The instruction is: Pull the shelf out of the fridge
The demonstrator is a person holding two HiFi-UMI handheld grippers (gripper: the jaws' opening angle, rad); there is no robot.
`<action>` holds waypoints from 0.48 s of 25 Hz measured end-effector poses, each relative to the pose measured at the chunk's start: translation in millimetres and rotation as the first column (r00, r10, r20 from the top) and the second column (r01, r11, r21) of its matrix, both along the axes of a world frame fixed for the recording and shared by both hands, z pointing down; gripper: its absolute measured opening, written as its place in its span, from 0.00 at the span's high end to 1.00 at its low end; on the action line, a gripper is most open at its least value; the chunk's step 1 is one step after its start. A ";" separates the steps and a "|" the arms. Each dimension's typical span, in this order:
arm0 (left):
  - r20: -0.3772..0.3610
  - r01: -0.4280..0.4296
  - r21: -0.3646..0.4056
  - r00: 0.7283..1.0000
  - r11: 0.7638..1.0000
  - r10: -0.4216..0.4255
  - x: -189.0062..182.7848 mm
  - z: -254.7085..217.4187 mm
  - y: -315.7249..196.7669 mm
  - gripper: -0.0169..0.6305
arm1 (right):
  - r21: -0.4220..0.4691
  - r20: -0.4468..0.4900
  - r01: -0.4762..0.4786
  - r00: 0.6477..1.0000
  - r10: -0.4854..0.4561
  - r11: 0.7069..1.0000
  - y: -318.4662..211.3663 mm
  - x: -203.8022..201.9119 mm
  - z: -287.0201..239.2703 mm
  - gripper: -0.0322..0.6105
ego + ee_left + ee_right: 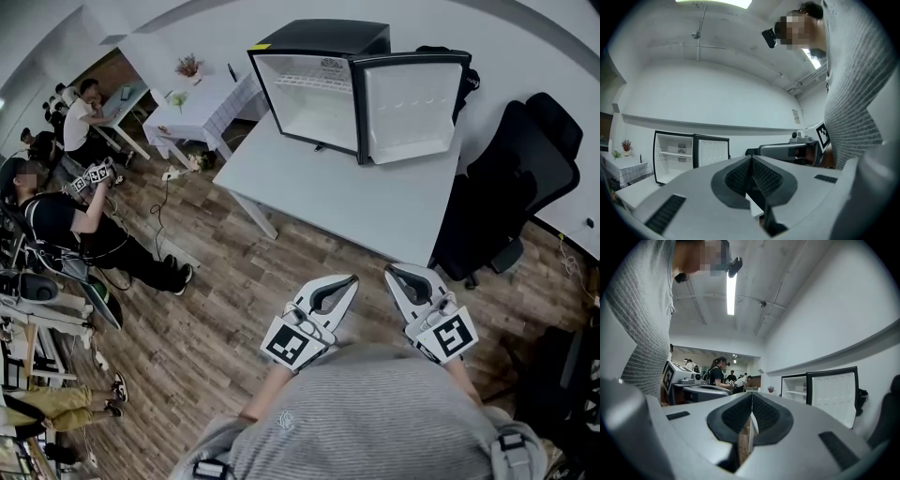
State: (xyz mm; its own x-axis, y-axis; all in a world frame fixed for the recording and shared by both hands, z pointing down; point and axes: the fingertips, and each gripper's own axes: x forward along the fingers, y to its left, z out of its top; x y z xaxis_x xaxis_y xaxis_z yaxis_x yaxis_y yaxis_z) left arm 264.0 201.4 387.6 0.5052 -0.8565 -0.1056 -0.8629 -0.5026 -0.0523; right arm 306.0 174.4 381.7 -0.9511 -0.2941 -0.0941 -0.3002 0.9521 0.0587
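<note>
Fridge [323, 42] at twelve o'clock on white table [366, 202], door [412, 108] open, shelf [670, 153] inside, black chair [516, 178] at two, left gripper [351, 279] and right gripper [392, 273] at six, well short, both pinched together on nothing, seated person [66, 225] at nine, wood floor [216, 319].

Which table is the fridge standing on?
The large grey table, with the open fridge at its far edge. The small white table beyond carries a plant instead.
</note>
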 end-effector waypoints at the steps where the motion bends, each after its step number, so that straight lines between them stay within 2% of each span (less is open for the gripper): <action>1: 0.001 0.001 -0.002 1.000 1.000 -0.001 0.5 0.7 -0.3 0.96 | -0.001 0.001 0.000 1.000 0.000 1.000 -0.7 0.5 0.4 0.93; 12: 0.009 0.012 0.000 1.000 1.000 -0.012 7.3 -1.9 -4.9 0.96 | -0.008 0.006 0.016 1.000 -0.016 1.000 -5.2 4.1 -1.8 0.93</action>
State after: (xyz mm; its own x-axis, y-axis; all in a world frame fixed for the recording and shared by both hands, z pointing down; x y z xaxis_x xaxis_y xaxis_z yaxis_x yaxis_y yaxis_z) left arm 271.3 196.5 385.7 0.4955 -0.8627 -0.1010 -0.8686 -0.4919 -0.0597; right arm 310.2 169.2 379.9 -0.9552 -0.2795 -0.0970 -0.2850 0.9572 0.0492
